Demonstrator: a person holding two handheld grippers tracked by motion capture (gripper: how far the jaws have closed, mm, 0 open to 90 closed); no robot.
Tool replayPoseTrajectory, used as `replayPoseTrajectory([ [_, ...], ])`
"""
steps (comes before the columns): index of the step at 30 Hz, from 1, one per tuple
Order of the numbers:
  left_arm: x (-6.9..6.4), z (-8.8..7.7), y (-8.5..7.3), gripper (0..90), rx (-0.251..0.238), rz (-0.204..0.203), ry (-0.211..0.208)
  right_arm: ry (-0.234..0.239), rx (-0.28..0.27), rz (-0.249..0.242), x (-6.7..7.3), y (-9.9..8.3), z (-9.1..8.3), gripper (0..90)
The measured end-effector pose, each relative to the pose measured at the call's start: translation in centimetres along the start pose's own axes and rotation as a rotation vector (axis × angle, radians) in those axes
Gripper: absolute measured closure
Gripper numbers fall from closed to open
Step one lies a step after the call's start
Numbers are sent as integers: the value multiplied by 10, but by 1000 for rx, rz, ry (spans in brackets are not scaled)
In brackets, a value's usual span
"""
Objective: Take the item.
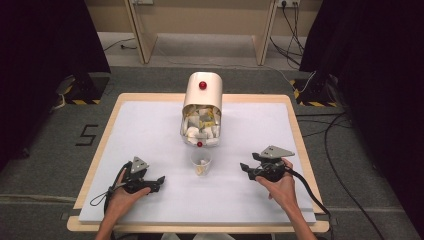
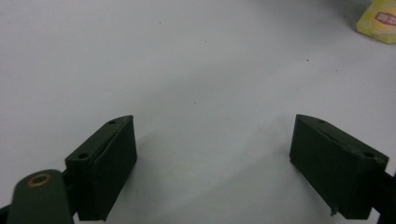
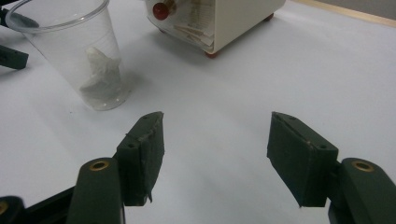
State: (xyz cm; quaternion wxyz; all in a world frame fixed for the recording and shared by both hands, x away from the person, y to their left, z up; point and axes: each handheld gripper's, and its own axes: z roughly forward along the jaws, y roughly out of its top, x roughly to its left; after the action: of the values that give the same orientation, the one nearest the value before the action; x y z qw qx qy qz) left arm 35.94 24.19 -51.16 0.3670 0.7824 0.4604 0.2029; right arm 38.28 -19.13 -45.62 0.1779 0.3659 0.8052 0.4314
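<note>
Dead centre on the white-matted wooden bench stands the clear, thin-walled plastic cup, tapered and slightly glossy, with a crumpled white sachet slumped at its bottom. Just behind it sits the cream, round-topped tin box with red knobs, its front open and stuffed with pale paper packets; their print is too small to read. The right hand-held gripper hovers low to the cup's right, matte black blocky jaws spread wide, nothing between them. In its own view the cup's left rim is cut off at the frame edge and the box shows only its lower corner. The left hand-held gripper rests on the mat to the cup's left, well apart, jaws also gaping and empty over bare, faintly speckled matting. A yellow packet corner peeks in at the left gripper view's top right, mostly cropped. Grey three-cornered plates cap both tools, cables trailing back.
</note>
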Motion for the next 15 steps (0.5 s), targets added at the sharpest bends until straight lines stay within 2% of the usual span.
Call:
replayPoseTrajectory([
  [4, 0, 0, 0, 138, 0, 0, 0, -4, -1, 11, -1, -3, -2, 362],
  [15, 0, 0, 0, 138, 0, 0, 0, -12, 0, 4, 1, -6, -8, 318],
])
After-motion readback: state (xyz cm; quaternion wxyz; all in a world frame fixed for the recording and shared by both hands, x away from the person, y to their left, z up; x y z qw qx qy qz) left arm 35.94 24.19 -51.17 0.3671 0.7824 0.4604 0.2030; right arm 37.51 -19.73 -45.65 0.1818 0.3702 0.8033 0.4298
